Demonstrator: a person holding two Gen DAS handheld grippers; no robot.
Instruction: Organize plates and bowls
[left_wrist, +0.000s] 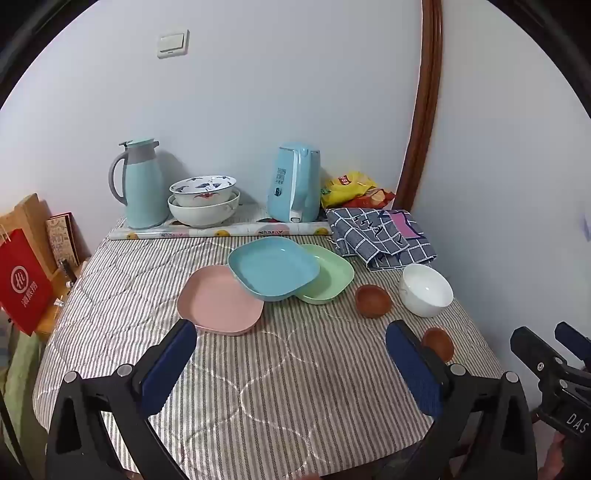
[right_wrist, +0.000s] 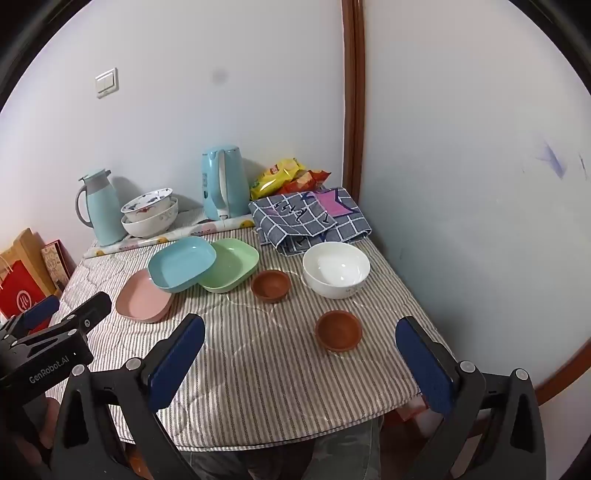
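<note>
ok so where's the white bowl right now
The white bowl sits toward the table's right side in the right wrist view, just in front of the checked cloth, with a small brown bowl to its left.

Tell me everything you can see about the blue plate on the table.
The blue plate is a shallow rounded-square dish with a raised rim, smooth and matte like plastic, and empty. It sits tilted, overlapping the pink plate on one side and the green plate on the other, resting on both above the striped tablecloth. Neither gripper touches it.
</note>
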